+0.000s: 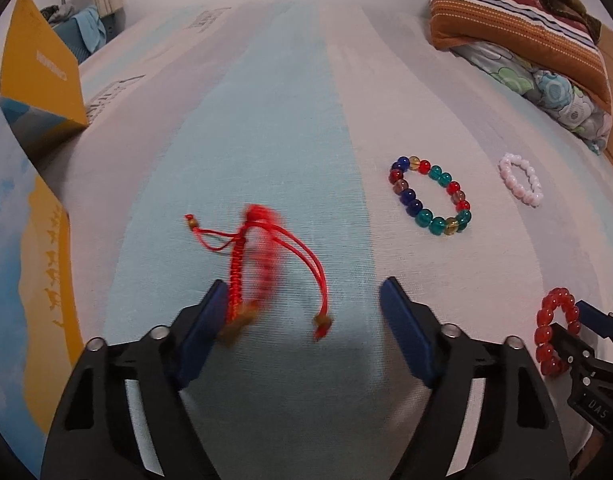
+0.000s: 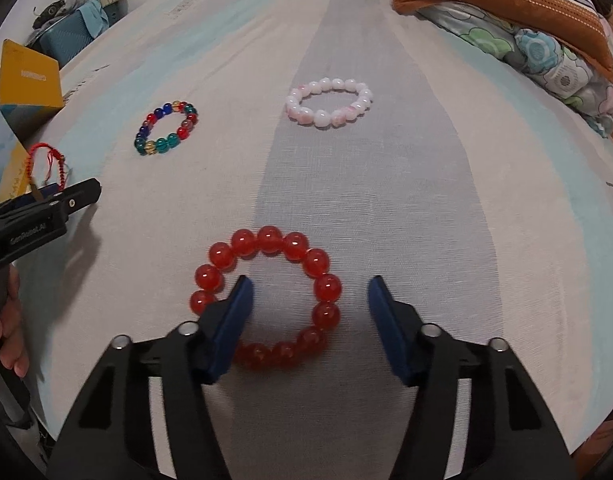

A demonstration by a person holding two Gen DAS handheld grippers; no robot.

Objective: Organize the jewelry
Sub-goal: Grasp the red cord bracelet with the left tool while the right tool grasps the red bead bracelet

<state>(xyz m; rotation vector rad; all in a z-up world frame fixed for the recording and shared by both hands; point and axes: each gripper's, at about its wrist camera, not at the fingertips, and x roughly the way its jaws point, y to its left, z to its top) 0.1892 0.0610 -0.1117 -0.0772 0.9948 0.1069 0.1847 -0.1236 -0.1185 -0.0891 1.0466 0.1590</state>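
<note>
My left gripper (image 1: 302, 300) is open. A red braided cord bracelet (image 1: 262, 264) hangs blurred against its left finger (image 1: 204, 332), above the striped bedsheet. My right gripper (image 2: 310, 300) is open, with its left finger (image 2: 230, 320) inside the ring of a red bead bracelet (image 2: 266, 296) that lies on the sheet. A multicoloured bead bracelet (image 1: 430, 196) (image 2: 166, 128) and a white-pink bead bracelet (image 1: 522, 178) (image 2: 330, 102) lie on the sheet further off. The left gripper with the red cord bracelet (image 2: 46, 164) shows at the left edge of the right wrist view.
A yellow and blue open box (image 1: 30, 184) stands at the left with its lid (image 1: 42, 64) up. Folded pillows and quilts (image 1: 526, 36) lie at the far right. The bed's near edge is just below the grippers.
</note>
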